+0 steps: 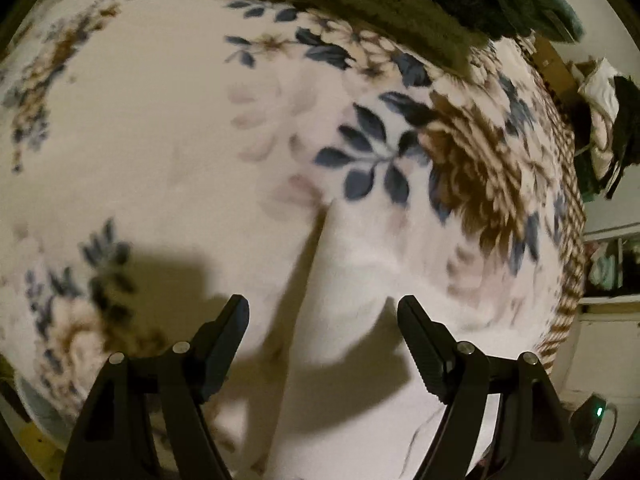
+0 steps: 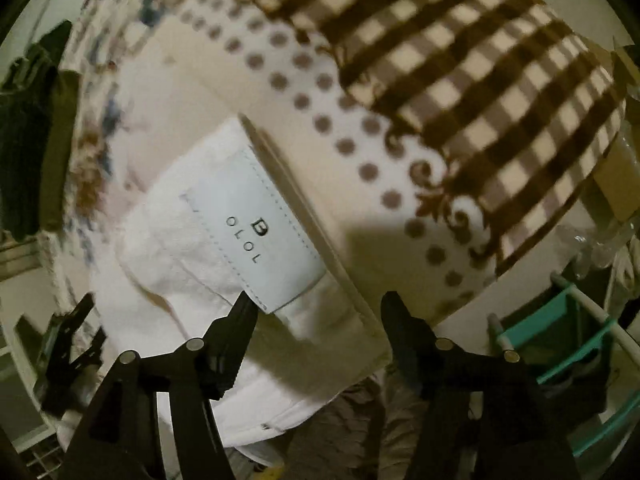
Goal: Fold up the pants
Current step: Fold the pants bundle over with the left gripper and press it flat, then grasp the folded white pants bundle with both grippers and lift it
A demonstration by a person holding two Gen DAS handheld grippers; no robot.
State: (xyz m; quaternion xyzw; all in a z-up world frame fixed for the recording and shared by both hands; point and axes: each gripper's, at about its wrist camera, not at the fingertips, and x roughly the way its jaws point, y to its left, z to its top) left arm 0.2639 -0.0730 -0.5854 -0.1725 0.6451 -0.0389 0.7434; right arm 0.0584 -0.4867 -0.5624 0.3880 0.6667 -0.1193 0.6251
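White pants [image 1: 352, 288] lie on a floral blanket [image 1: 140, 140]; in the left wrist view a pale folded edge runs up from between my fingers. My left gripper [image 1: 323, 312] is open and empty just above this cloth. In the right wrist view the waistband end of the pants [image 2: 188, 248] shows with a pale blue label [image 2: 256, 228] marked "OLOL". My right gripper [image 2: 318, 308] is open over the waistband edge, its left fingertip [image 2: 244, 312] near the label's corner. The other gripper [image 2: 68, 340] shows at the left edge of that view.
Dark green and olive clothes [image 1: 420, 0] lie at the far side of the blanket. A brown checked and dotted blanket border [image 2: 460, 72] runs past the waistband. A teal and white rack [image 2: 568, 340] stands at the right, off the bed. Clutter and shelves [image 1: 608, 264] stand right.
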